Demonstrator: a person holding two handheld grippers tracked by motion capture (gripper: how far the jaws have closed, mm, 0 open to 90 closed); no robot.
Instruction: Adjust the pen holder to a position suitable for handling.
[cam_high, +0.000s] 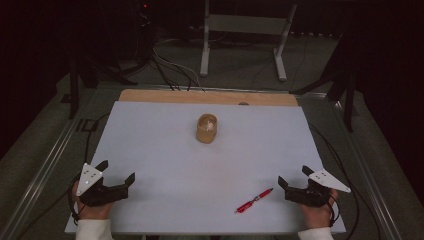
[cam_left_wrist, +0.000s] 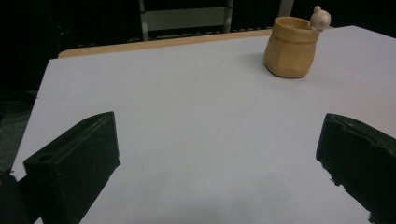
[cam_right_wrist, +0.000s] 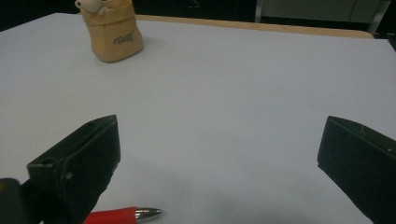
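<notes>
A tan sack-shaped pot (cam_high: 206, 128) with a small pale figure on its rim stands upright at the middle of the white table top (cam_high: 165, 150). It is at the upper right in the left gripper view (cam_left_wrist: 291, 46) and at the upper left in the right gripper view (cam_right_wrist: 113, 33). A red pen (cam_high: 254, 200) with a silver tip lies near the front edge. My right gripper (cam_high: 295, 175) rests open just right of the pen, whose tip (cam_right_wrist: 123, 216) shows by the left jaw. At the front left corner my left gripper (cam_high: 116, 170) rests open and empty.
A wooden strip (cam_high: 207, 97) runs along the table's far edge. Beyond it stand a white metal frame (cam_high: 245, 35) and loose cables (cam_high: 170, 67) on the dark floor. Black stand legs (cam_high: 80, 75) flank the table on both sides.
</notes>
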